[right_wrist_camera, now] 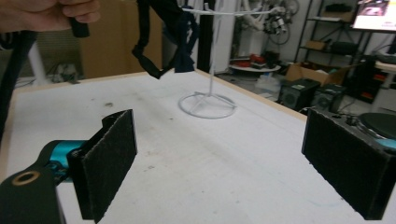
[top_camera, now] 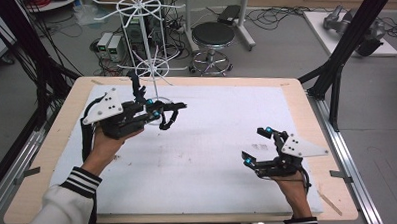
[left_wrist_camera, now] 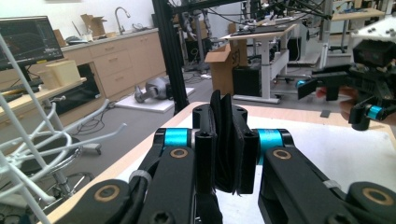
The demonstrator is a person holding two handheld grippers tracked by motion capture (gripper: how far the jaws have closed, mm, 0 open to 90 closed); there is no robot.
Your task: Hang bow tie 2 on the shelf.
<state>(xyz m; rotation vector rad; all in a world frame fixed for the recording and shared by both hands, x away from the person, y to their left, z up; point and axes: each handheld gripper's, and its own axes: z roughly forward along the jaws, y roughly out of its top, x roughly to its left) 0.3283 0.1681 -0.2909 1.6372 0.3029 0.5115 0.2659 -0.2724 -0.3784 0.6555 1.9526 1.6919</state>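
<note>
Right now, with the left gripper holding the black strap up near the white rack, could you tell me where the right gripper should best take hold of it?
Probably the hanging loop end of the black strap, which dangles free below the left gripper above the table. The right gripper, open, could come in level from its side, jaws either side of the thin band.

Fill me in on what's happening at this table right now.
A person works at a white-topped table with a hand-held gripper in each hand. The left gripper is shut on a black strap, held up off the table close to the white wire rack at the far edge; in the right gripper view the strap's loose end dangles near the rack's arms. The right gripper is over the table's right side with its jaws wide open, holding nothing.
</note>
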